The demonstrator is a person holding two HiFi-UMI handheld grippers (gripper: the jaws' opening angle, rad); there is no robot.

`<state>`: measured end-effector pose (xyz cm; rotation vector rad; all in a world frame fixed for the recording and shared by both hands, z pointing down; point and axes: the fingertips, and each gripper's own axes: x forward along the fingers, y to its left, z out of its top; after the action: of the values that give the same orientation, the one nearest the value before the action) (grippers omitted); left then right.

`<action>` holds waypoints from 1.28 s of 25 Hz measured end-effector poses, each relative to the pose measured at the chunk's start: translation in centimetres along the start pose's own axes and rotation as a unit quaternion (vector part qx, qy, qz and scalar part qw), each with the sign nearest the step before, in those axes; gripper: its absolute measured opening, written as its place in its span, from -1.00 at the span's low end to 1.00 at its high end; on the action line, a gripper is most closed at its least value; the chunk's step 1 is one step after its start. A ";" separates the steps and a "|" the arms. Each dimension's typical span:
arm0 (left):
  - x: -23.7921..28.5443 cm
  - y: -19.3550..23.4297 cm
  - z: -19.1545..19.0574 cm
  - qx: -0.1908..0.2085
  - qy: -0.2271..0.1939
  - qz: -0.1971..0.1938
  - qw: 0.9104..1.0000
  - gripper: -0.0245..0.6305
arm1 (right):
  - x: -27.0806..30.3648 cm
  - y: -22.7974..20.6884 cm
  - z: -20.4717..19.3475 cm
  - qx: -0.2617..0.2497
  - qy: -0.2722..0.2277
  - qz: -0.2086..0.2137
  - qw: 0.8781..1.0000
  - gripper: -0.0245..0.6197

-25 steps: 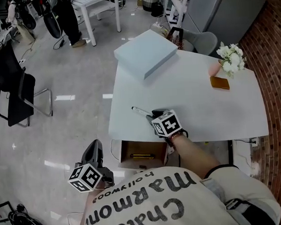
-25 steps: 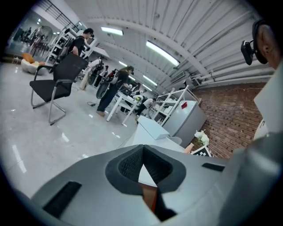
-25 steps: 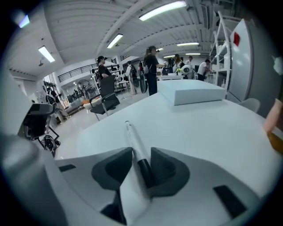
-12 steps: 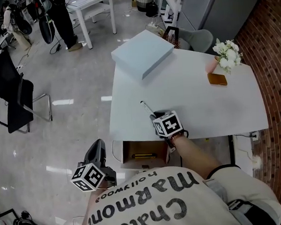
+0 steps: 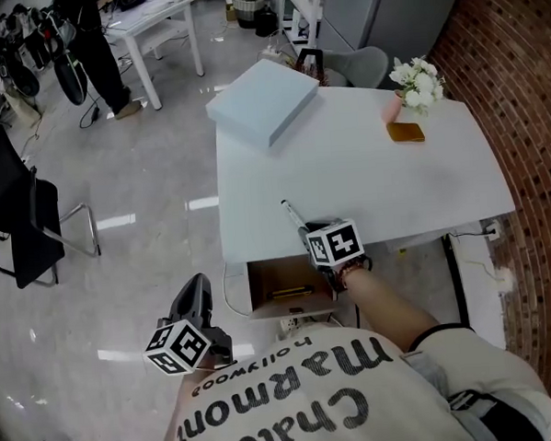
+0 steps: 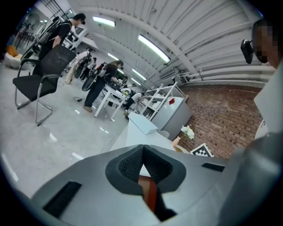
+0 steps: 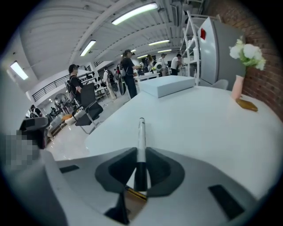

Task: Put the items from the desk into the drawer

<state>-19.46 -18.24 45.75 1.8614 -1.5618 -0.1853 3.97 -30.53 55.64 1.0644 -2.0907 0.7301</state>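
Note:
A white pen with a black end (image 5: 294,217) sticks out over the white desk (image 5: 374,173), pointing away from me. My right gripper (image 5: 309,232) is shut on its black end at the desk's near edge. In the right gripper view the pen (image 7: 140,137) runs straight out from between the pads of that gripper (image 7: 140,154). Just below the desk edge an open wooden drawer (image 5: 260,285) holds a yellow item (image 5: 293,292). My left gripper (image 5: 196,288) hangs low over the floor, left of the drawer. Its pads (image 6: 132,165) meet with nothing between them.
On the desk's far left corner lies a light blue box (image 5: 262,99). A pink vase of white flowers (image 5: 412,74) and a flat brown item (image 5: 405,132) sit at the far right. A black chair (image 5: 18,228) stands on the floor at left, a grey chair (image 5: 360,68) behind the desk.
The pen in my right gripper has swung from pointing left to pointing away across the desk. The left gripper has barely moved.

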 end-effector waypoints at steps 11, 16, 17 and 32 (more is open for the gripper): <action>-7.7 2.0 -0.5 0.025 0.029 -0.037 0.999 -0.92 | -4.0 7.6 -5.5 0.051 -0.024 -0.023 0.998 -0.71; -10.9 2.5 -1.2 0.040 0.040 -0.054 0.997 -0.92 | -5.7 11.0 -8.2 0.061 -0.033 -0.028 0.997 -0.71; -11.4 2.5 -1.3 0.042 0.043 -0.056 0.997 -0.92 | -6.0 11.4 -8.6 0.062 -0.034 -0.029 0.997 -0.71; -13.9 2.9 -7.9 0.033 0.099 -0.079 0.991 -0.92 | -7.6 13.8 -17.2 0.079 0.000 -0.039 0.996 -0.71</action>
<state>-21.40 -2.47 49.02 1.9909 -1.3026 -0.0180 1.00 -7.49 58.08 1.2248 -2.0052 0.8671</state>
